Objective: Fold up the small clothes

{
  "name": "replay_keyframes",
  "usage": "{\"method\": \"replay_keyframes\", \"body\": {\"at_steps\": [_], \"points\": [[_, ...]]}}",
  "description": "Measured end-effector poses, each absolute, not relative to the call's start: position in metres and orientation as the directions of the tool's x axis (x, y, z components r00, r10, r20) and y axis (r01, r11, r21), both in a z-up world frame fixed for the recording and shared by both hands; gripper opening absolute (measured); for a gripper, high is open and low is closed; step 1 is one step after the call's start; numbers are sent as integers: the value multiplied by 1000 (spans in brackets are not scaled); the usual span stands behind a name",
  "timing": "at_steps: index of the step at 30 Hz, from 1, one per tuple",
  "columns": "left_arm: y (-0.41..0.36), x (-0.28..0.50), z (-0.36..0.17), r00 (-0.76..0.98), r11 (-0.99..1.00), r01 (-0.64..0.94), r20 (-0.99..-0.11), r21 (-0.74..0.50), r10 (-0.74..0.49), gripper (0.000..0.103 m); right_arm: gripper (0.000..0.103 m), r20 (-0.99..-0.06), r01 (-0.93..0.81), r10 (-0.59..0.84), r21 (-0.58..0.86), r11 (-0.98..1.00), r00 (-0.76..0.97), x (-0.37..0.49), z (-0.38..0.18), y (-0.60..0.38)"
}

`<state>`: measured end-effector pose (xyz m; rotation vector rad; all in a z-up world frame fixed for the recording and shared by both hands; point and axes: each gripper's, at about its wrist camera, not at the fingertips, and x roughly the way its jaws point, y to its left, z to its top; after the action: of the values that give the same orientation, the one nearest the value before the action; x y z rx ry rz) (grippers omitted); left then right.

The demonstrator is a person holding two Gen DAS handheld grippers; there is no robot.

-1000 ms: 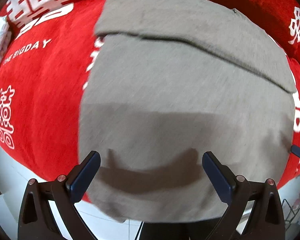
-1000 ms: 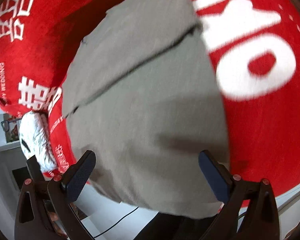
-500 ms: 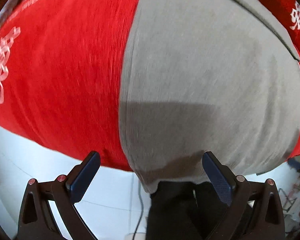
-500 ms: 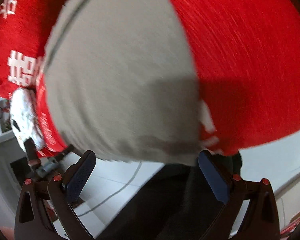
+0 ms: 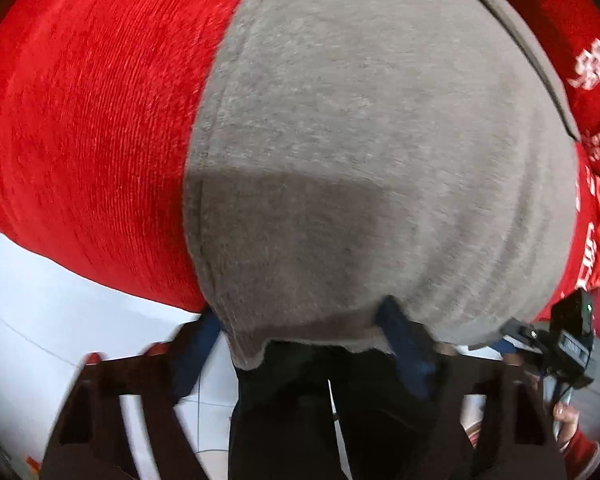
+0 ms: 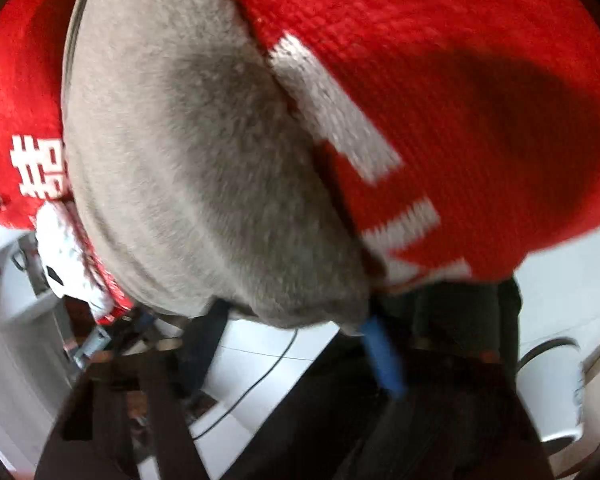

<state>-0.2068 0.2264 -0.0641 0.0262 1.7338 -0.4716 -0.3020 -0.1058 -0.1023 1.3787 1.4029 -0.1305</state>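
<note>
Change: a second ago both tools hung wide open above the cloth; now each has dropped to its near hem at the drop-off.
Left tool: narrowed around the hem's left corner; whether it pinches yet, I cannot tell, blur.
Right tool: closing at the right corner; grip unclear.
Cloth: grey, flat on the red blanket, far part already folded over.
Meaning: likely the next fold, hem carried away.
Room: bare blanket both sides; floor below.
</note>
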Motion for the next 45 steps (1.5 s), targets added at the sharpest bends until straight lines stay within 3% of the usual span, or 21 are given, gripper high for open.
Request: {"method": "replay_keyframes", "body": {"at_steps": [1,3,11,23,30,39,44,45], "points": [[227,-210,-60,-226,906,294,-943,-304,-243,37,16,-708,744,637,595,304,305,-303,-98,-105],[236,-211,-52,-254,878,322,-925,-355,-282,10,17,-678,718,646,638,280,351,-303,-84,-105],[253,-178,7,-259,770,308,-828,-559,-497,10,17,-525,547,671,811,208,523,-275,-17,-113],[215,-37,94,-56,700,295,-743,-650,-667,10,17,-356,346,577,929,132,735,-171,58,-196],[121,42,95,60,746,294,-768,-597,-638,10,16,-384,360,545,920,154,746,-75,59,-267],[36,119,25,68,837,310,-867,-451,-493,10,17,-484,493,558,857,147,674,6,-19,-322],[34,137,-6,56,889,235,-908,-393,-416,10,23,-494,573,572,818,49,656,8,-57,-331],[37,140,-9,40,889,210,-905,-408,-425,10,29,-482,567,572,823,36,664,10,-56,-333]]}}
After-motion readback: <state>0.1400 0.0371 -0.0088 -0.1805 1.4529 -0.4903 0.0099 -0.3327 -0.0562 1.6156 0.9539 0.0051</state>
